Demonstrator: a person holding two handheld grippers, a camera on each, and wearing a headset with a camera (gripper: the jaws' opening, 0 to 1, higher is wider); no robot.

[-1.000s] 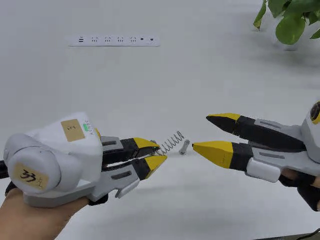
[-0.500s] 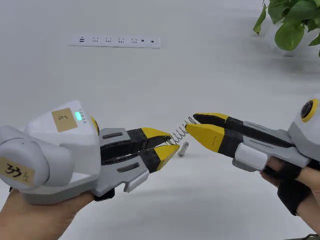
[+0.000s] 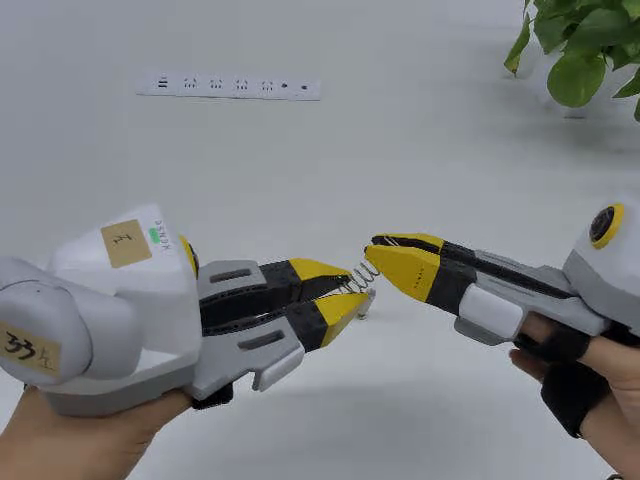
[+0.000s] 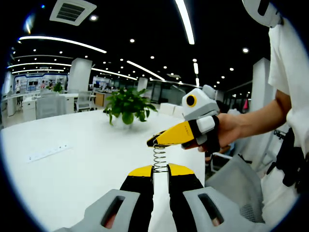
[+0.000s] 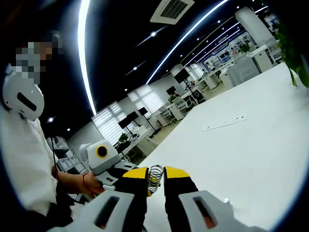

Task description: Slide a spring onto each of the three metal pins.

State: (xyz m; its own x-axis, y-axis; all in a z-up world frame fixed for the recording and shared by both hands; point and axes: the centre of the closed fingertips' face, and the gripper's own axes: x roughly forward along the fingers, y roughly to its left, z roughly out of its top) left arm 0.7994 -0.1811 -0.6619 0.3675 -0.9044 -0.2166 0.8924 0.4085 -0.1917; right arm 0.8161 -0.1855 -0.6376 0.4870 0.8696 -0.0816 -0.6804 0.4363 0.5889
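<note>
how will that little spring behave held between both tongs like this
Likely springy, not stiff: the spring is an open thin-wire coil, so it may bow between the left tongs and right tongs. Probably very light and pinched only at its ends, so it could pop free.

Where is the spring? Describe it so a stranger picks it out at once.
Above the white table, find where the two yellow-tipped tongs meet mid-air. The spring bridges the left tongs and the right tongs, each gripping an end. It is a wire coil, unlike the short pin lying on the table beneath it.
</note>
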